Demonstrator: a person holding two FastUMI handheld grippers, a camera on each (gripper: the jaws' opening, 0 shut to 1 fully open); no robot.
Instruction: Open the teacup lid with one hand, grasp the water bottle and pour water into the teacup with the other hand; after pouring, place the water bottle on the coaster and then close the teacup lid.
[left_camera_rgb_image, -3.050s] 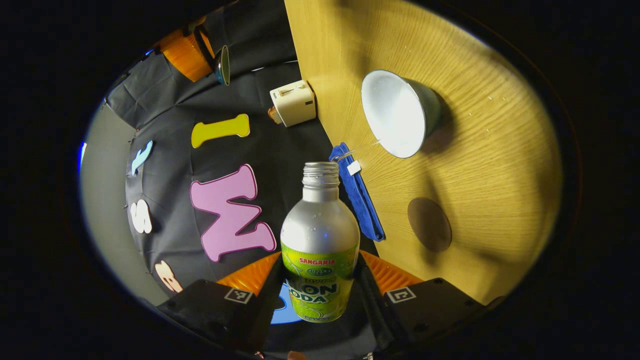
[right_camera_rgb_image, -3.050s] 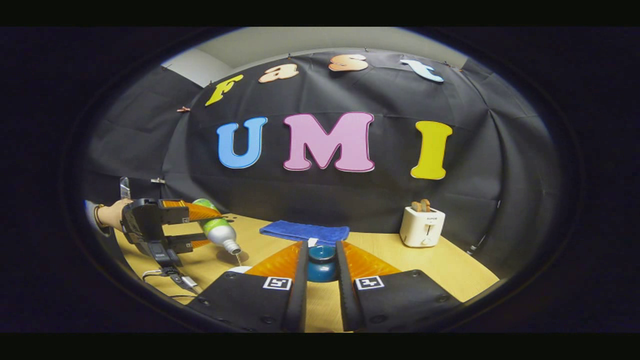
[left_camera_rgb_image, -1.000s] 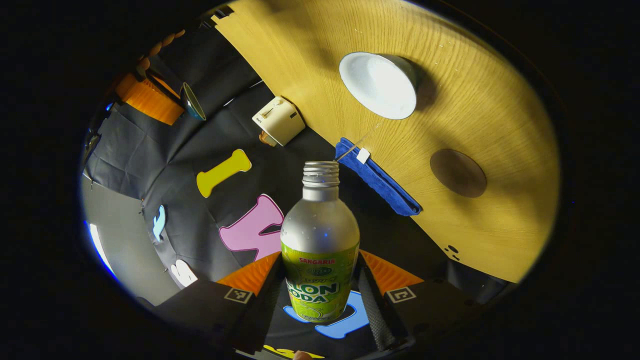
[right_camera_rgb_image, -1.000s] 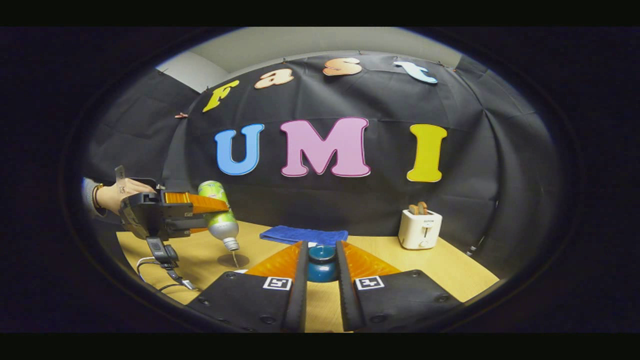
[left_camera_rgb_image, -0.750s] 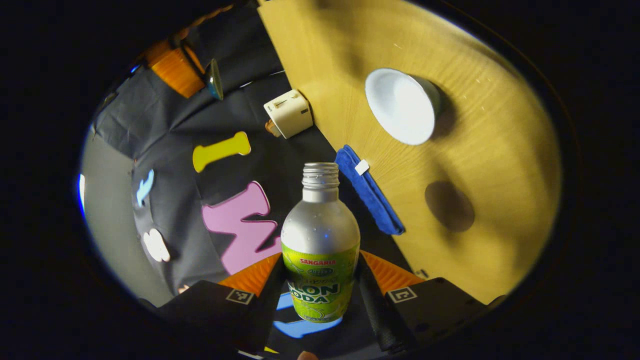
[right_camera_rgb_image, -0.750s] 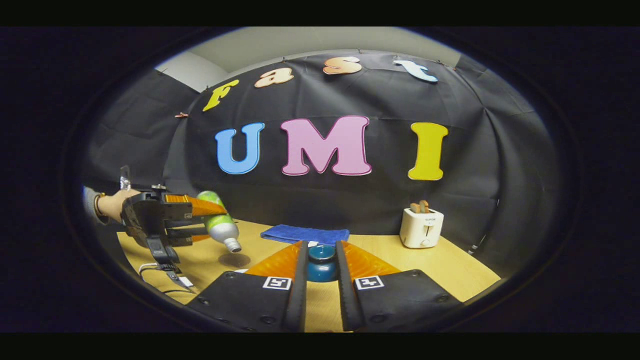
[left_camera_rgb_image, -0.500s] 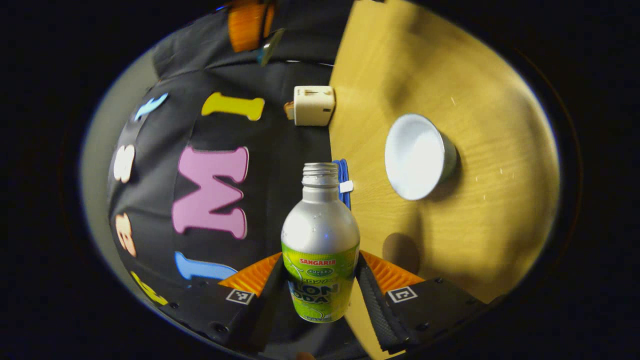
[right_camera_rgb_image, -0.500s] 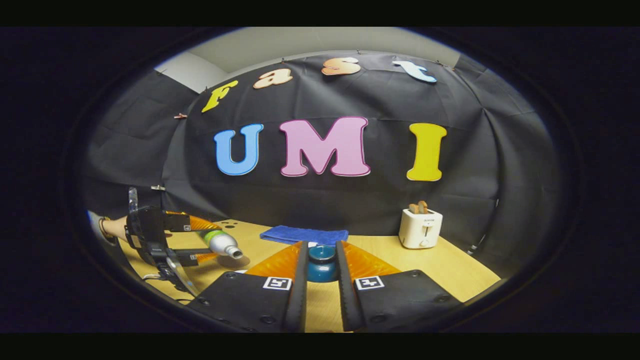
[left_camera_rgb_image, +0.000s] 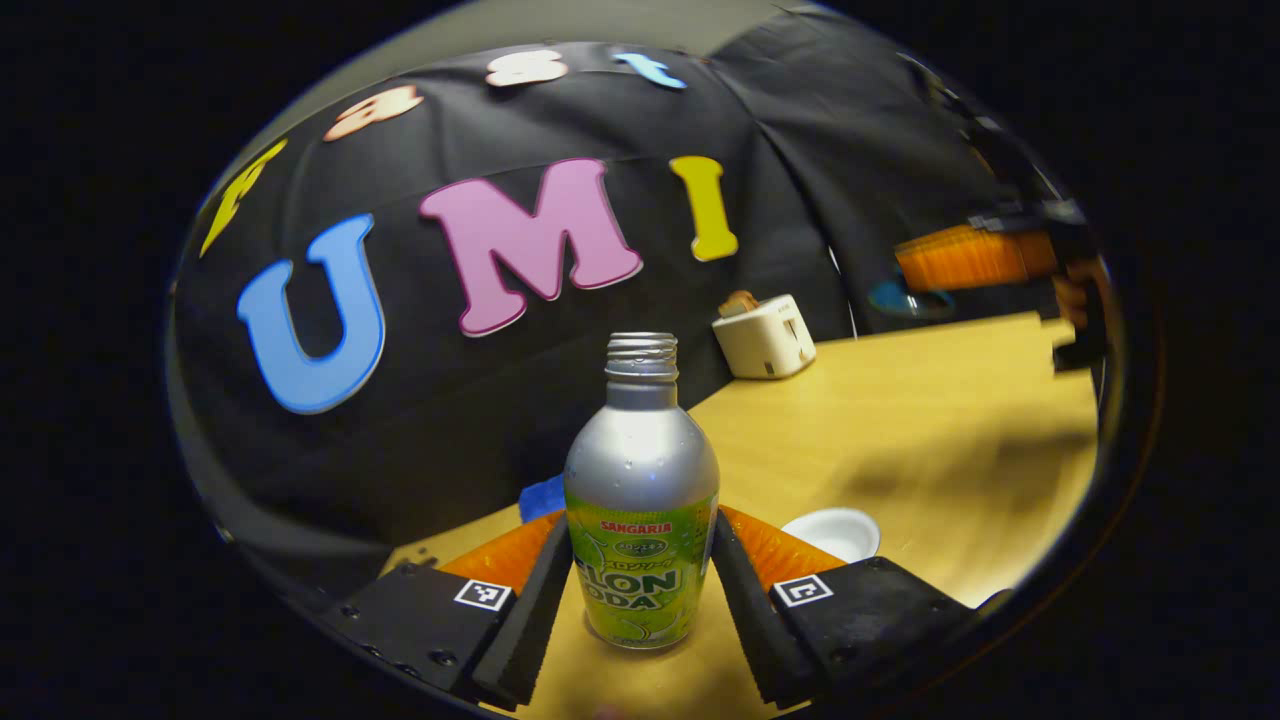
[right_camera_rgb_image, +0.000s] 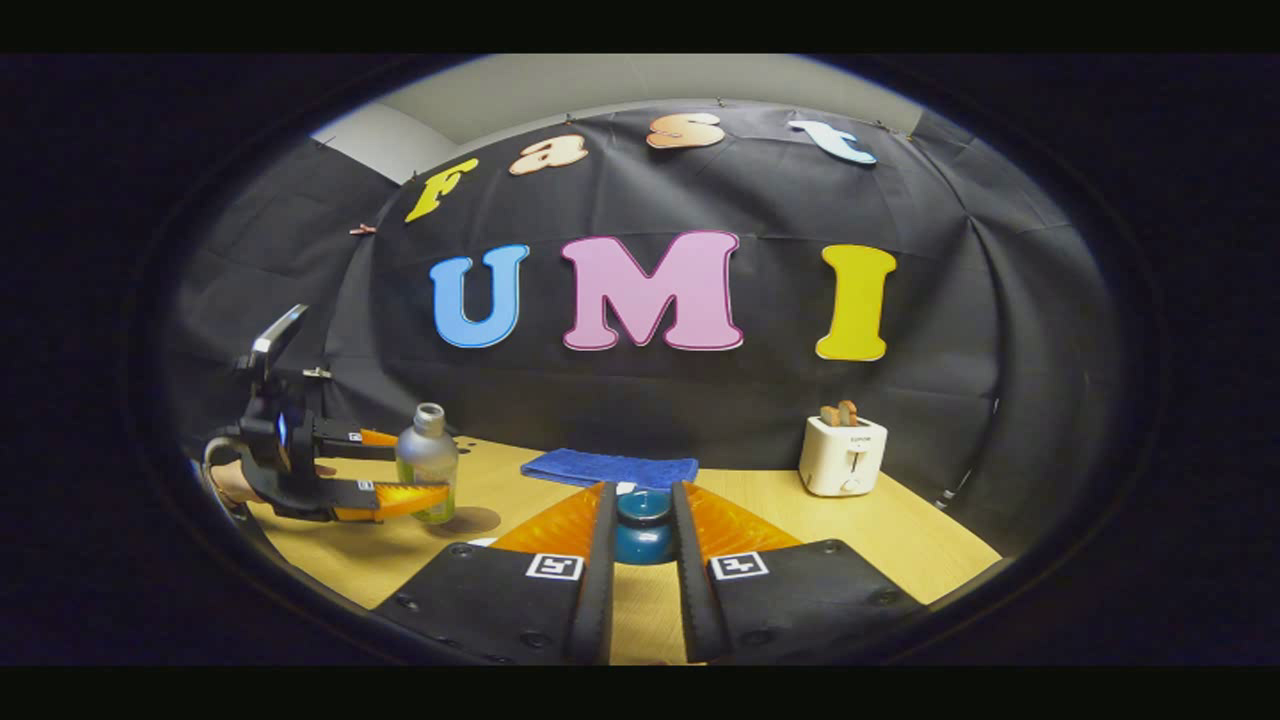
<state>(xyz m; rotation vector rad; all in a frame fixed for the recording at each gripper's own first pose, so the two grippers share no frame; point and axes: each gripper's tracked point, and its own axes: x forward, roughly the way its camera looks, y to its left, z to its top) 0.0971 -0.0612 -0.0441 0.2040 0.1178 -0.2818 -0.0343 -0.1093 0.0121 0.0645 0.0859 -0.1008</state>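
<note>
Left gripper (left_camera_rgb_image: 640, 590) clamped on water bottle (left_camera_rgb_image: 641, 490), upright, hovering near coaster (right_camera_rgb_image: 470, 521) on table (left_camera_rgb_image: 900, 400). Right gripper (right_camera_rgb_image: 642, 535) pinched lid (right_camera_rgb_image: 643, 525) aloft. Teacup (left_camera_rgb_image: 832, 533) sat open, just beside left fingers. Risk: bottle uncapped, so landing on coaster's edge could tip and spill it; off-centre lid could knock cup.

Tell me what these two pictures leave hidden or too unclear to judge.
- Coaster: in the right gripper view the water bottle hides most of it; contact cannot be told.
- Teacup: in the left gripper view the left gripper cuts off its near side; the water level is hidden.
- Teacup lid: the right gripper covers its sides in the right gripper view.
</note>
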